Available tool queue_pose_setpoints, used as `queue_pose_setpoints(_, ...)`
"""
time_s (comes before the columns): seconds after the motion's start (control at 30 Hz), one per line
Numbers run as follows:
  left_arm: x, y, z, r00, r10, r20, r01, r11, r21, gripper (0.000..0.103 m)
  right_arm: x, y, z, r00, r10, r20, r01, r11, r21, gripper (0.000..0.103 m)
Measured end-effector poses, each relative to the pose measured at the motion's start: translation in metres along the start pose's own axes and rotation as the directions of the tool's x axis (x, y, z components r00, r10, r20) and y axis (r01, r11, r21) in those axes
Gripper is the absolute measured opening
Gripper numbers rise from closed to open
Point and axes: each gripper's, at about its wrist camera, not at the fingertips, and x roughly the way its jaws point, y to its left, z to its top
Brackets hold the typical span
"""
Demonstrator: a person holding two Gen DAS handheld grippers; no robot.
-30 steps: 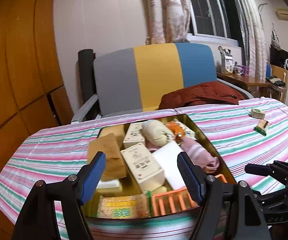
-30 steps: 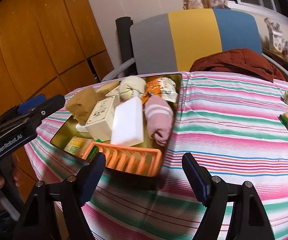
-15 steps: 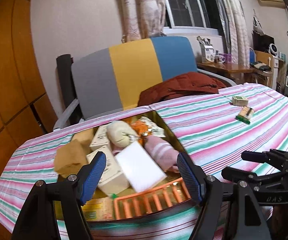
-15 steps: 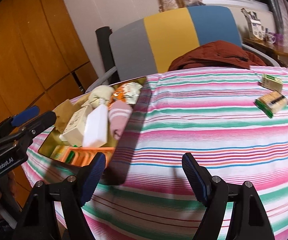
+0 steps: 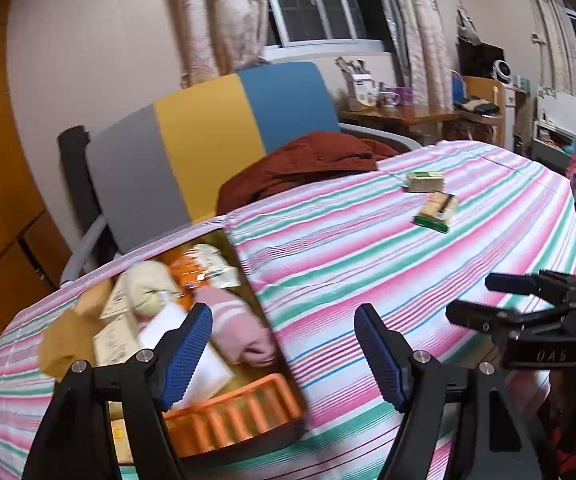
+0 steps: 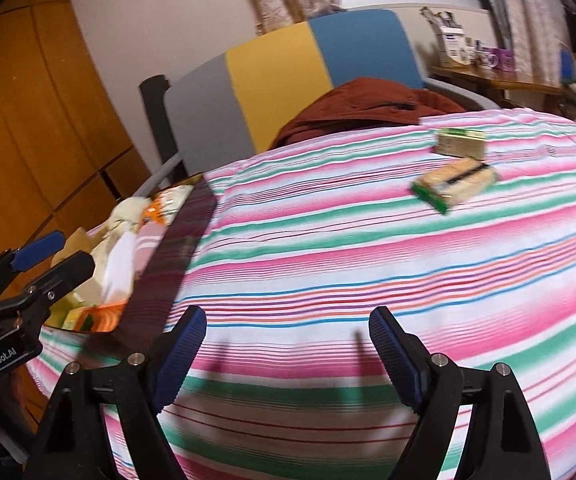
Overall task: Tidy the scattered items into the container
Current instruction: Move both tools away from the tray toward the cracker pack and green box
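A tray (image 5: pixel 276 344) sits at the left end of a table (image 5: pixel 367 264), packed with a rack (image 5: pixel 232 412) at its near edge, a sock (image 5: pixel 236 324) along its right wall, and boxes (image 5: pixel 116 336) and a pouch (image 5: pixel 150 288) behind. Well to the right, two packets lie just beside each other, one (image 6: pixel 453 184) nearer, one (image 6: pixel 461 143) behind. A chair (image 5: pixel 208 136) holding a jacket (image 5: pixel 307 164) stands behind the table.

Behind my striped tablecloth (image 5: pixel 367 248) I see a grey, yellow and blue chair (image 5: pixel 208 128) with a rust-red jacket (image 5: pixel 307 164) on it. Pale wall, patterned curtains (image 5: pixel 224 16) and a dark window (image 5: pixel 315 0), probably night outside. Orange wood panelling (image 6: pixel 28 100) fills the left.
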Motion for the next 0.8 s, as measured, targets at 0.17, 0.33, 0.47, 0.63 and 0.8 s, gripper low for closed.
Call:
queue_pose_setpoints(0.17, 0.014, -0.025, 0.003, 0.999, -0.046, -0.023, 0.047, 0.998, 0.032, 0.075, -0.01, -0.026, 0.002, 0.998, -0.064, 0.017, 0.063, 0.998, 0.022, 0.085)
queue_pose_setpoints(0.33, 0.027, -0.046, 0.001, 0.995, -0.088, -0.049, 0.091, 0.994, 0.058, 0.075, -0.016, -0.048, 0.002, 0.994, -0.108, 0.019, 0.108, 0.994, 0.036, 0.086)
queue_pose_setpoints(0.47, 0.043, -0.061, -0.005, 0.987, -0.129, -0.093, 0.135, 0.989, 0.063, 0.075, -0.016, -0.06, 0.001, 0.992, -0.126, 0.005, 0.126, 0.991, 0.041, 0.086)
queue_pose_setpoints(0.63, 0.059, -0.077, -0.016, 0.973, -0.182, -0.141, 0.193, 0.979, 0.069, 0.075, -0.015, -0.075, 0.005, 0.988, -0.151, -0.013, 0.152, 0.987, 0.057, 0.086)
queue_pose_setpoints(0.8, 0.072, -0.085, -0.027, 0.961, -0.206, -0.183, 0.222, 0.973, 0.07, 0.075, -0.011, -0.095, 0.018, 0.986, -0.163, -0.028, 0.165, 0.982, 0.096, 0.086)
